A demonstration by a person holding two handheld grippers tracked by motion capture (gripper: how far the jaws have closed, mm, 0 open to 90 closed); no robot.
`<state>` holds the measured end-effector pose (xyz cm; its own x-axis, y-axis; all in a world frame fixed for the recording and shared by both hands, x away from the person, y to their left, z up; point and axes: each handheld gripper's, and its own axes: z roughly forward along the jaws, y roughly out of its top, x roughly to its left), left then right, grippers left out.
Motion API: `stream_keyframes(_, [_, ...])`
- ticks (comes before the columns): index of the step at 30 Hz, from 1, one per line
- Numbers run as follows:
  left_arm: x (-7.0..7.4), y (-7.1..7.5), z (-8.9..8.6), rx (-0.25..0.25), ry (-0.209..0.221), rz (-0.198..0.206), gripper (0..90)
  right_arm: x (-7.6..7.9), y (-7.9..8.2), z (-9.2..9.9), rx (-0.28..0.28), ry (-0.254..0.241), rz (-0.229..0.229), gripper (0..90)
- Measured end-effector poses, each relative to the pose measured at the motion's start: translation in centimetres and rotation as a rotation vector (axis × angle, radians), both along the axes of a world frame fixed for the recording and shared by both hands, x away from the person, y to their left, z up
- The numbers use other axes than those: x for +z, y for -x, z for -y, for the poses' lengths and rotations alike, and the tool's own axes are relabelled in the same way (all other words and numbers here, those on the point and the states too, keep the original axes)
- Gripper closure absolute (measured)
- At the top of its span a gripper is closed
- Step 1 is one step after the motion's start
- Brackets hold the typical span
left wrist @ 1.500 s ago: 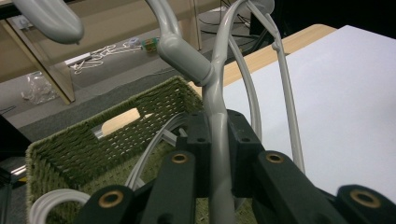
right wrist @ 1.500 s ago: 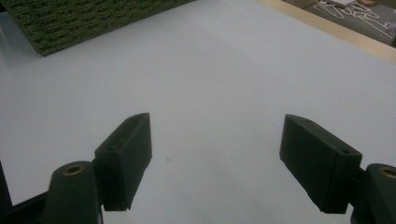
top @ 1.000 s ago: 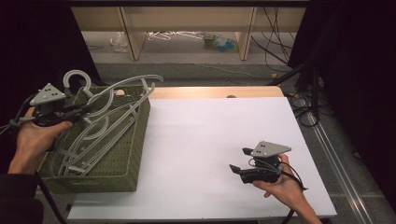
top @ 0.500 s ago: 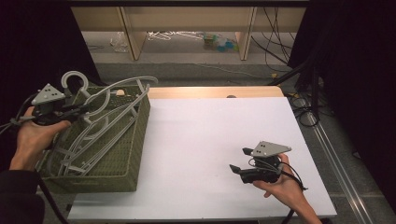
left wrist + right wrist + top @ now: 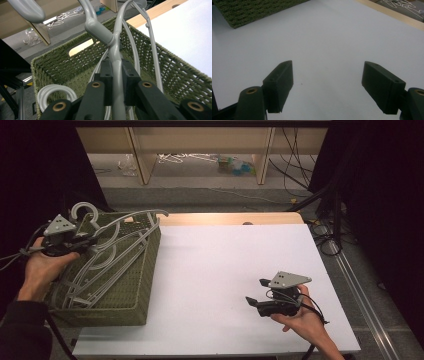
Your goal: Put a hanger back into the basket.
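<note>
The person's left hand [image 5: 40,270] reaches in from the lower left, forearm along the outer side of the green woven basket [image 5: 127,307], and carries the left gripper [image 5: 80,241] level over the basket's near-left rim, jaws pointing toward the table. In the left gripper view its two black pads [image 5: 106,80] are pressed against either side of a grey plastic hanger [image 5: 117,75], gripping the stem just below the neck where the hook branches off; the hanger's hook [image 5: 85,212] stands up above the basket's far-left corner. The right hand [image 5: 305,322] lies palm up at the near right of the table, cradling the right gripper [image 5: 255,292], which rests low over the white table surface [image 5: 225,260] and points left toward the basket. Its jaws stand wide apart with nothing between them, bare white surface showing through the gap in the right gripper view.

The basket sits at the table's left edge, its right wall bordering a broad bare stretch of white that runs to the right gripper; a strip of bare wood [image 5: 230,218] shows along the far edge. The held hanger's arm pokes out over the basket's far-right corner.

One basket, two grippers. The hangers inside overlap in a tangle; there seem to be several, perhaps four or five, but an exact count is not readable
</note>
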<state>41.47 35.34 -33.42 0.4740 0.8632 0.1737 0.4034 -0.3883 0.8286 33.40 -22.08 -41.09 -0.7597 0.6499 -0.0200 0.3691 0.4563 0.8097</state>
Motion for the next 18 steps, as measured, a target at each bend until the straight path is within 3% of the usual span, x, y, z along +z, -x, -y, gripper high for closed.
stream_keyframes(4, [-0.4,-0.3,0.2,-0.010,-0.023,-0.019,81.2,0.0,0.0,0.0,0.001,0.002,0.001,26.3])
stream_keyframes(6, [-0.3,-0.4,0.0,-0.030,-0.068,-0.028,81.3,0.0,0.0,0.0,0.001,0.001,0.000,26.3])
stream_keyframes(10, [-0.4,-0.6,-0.1,-0.023,-0.068,-0.033,81.4,0.0,0.0,0.0,0.002,0.002,0.000,26.3])
stream_keyframes(12, [-0.6,-0.8,-0.1,-0.024,-0.094,-0.029,81.5,0.0,0.0,0.0,0.002,0.001,0.000,26.3])
stream_keyframes(13, [-0.9,-0.9,0.1,-0.008,-0.059,-0.017,81.6,0.0,0.0,0.0,0.002,0.002,0.001,26.3])
stream_keyframes(14, [-1.0,-1.0,0.1,-0.014,-0.065,-0.018,81.6,-0.1,0.0,0.0,0.002,0.002,0.001,26.3])
stream_keyframes(16, [-0.8,-1.2,-0.2,-0.039,-0.121,-0.022,81.6,-0.1,-0.1,0.0,0.009,0.004,0.005,26.3])
stream_keyframes(18, [-0.9,-1.4,-0.3,-0.056,-0.120,-0.017,81.6,-0.1,-0.1,0.0,0.005,0.003,-0.001,26.3])
